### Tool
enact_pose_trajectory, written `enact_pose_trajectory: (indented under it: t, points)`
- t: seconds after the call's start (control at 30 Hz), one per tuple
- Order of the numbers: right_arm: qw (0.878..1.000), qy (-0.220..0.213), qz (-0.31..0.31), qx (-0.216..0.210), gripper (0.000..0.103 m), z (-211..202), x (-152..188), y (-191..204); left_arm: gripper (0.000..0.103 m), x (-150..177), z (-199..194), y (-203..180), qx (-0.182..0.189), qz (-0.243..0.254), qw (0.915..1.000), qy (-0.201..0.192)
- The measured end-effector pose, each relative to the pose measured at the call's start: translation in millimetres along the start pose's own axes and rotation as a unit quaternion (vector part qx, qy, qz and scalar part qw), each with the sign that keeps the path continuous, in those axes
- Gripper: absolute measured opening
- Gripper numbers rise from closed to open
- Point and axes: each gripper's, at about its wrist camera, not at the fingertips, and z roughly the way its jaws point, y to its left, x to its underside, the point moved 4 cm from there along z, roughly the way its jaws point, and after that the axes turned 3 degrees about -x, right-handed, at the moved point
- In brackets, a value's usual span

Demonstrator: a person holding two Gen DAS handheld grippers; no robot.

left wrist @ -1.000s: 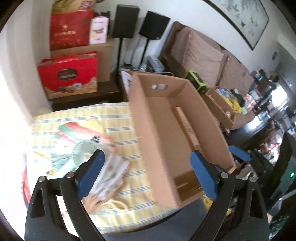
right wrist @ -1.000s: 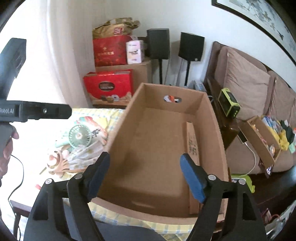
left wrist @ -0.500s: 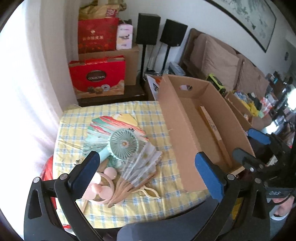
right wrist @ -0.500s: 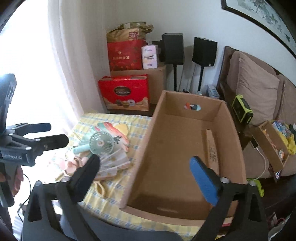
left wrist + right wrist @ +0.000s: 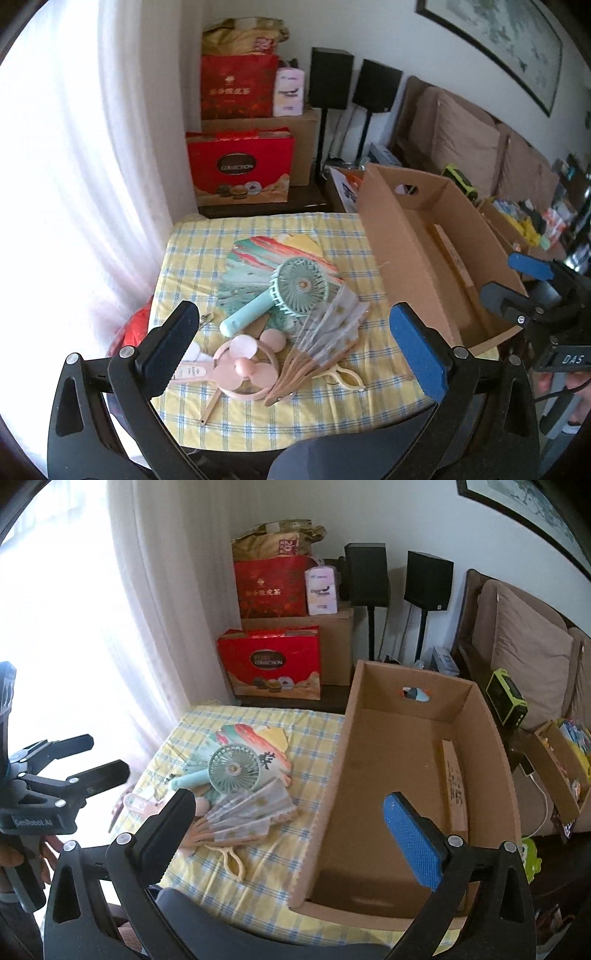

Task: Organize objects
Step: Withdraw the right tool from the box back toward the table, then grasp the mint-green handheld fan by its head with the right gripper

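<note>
On the yellow checked tablecloth [image 5: 258,417] lies a pile of fans: a teal handheld fan [image 5: 291,291] [image 5: 229,771], a pink handheld fan [image 5: 243,362], a pale folding fan [image 5: 325,332] [image 5: 243,812] and a colourful painted fan [image 5: 266,254] beneath them. To their right stands an open cardboard box [image 5: 391,236] [image 5: 332,794] with a long brown strip [image 5: 454,786] inside. My left gripper [image 5: 293,308] hovers open above the near side of the fans. My right gripper [image 5: 288,797] is open over the box's near left corner. Neither holds anything.
A bright curtained window [image 5: 74,184] fills the left. Behind the table are red gift boxes [image 5: 240,170], two black speakers [image 5: 369,572] and a brown sofa [image 5: 524,657]. A smaller cardboard box [image 5: 557,775] full of items and a green-black device [image 5: 506,698] sit at the right.
Both grippers have drawn back from the box and their jaws have spread wider. The left view has swung from the box to the fans, which now sit in its centre.
</note>
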Motion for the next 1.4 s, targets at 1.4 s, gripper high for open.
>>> enact_pose_trajectory:
  t: [1.4]
  points:
    - [0.988,0.148,-0.009,-0.047,0.099,208,-22,45,0.103,51,150,94,0.041,-0.090,0.9887,0.113]
